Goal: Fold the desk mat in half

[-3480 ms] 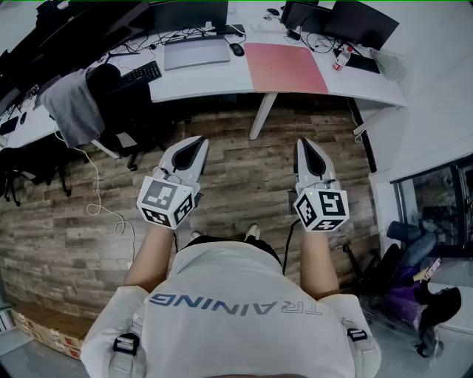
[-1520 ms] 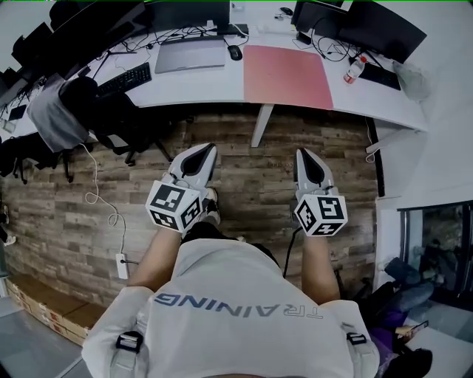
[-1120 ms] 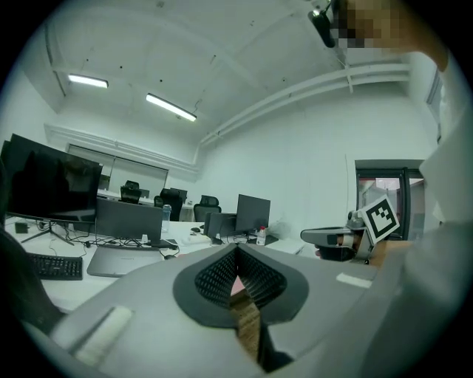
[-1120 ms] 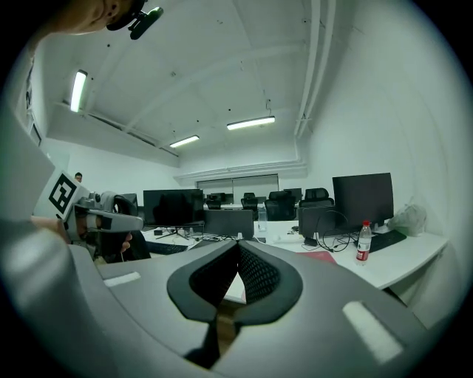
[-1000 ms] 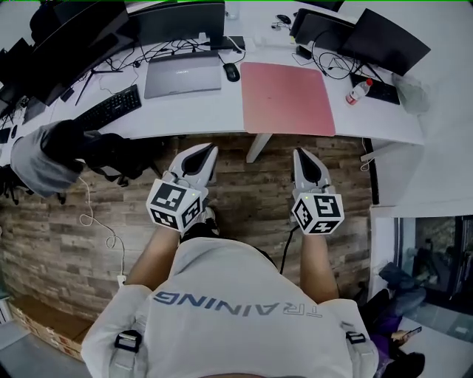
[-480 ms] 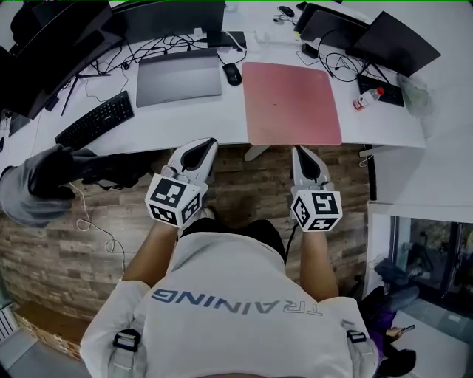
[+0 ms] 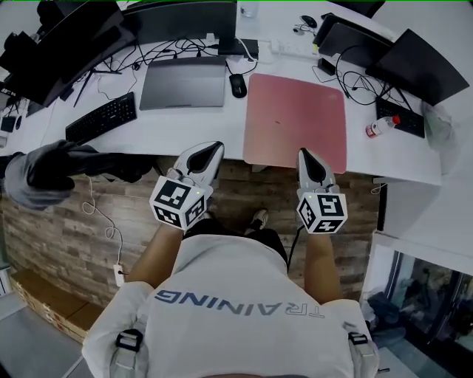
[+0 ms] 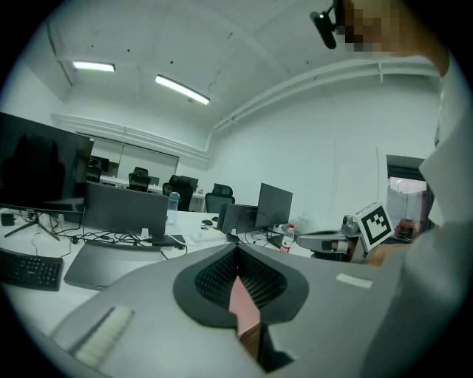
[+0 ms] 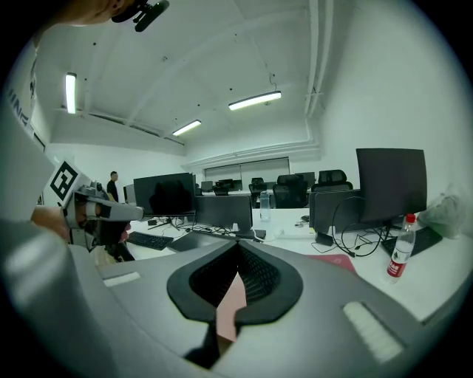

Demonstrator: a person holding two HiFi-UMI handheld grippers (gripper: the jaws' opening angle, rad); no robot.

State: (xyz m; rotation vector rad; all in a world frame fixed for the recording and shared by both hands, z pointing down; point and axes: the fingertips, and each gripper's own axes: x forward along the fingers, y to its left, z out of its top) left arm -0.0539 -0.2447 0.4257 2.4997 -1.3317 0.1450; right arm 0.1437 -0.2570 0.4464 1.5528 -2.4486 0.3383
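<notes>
Pink flat rectangular desk mat (image 7: 295, 122) lies spread out on the long white desk (image 7: 185, 133), with its near edge right at the desk's front edge; a closed grey laptop (image 7: 182, 83) and a black keyboard (image 7: 101, 118) lie to its left; black monitors (image 7: 188, 18) stand at the back; brown wooden floor planks (image 7: 44, 236) show below the desk.

My left gripper (image 7: 214, 145) has its jaws closed on nothing; my right gripper (image 7: 304, 153) is closed and empty too.

A few moments ago both grippers hung over the floor, well away from the desk; now their tips are at the desk's front edge, and the mat looks much nearer.

The right tip shows over the mat's near right part, but I cannot tell if it touches; the left tip is at the desk edge, left of the mat.

A small black mouse (image 7: 237, 86) sits just beside the mat's far left corner; a clear bottle with a red cap (image 7: 380, 128) lies apart on the right; bare white desk lies left of the mat.
</notes>
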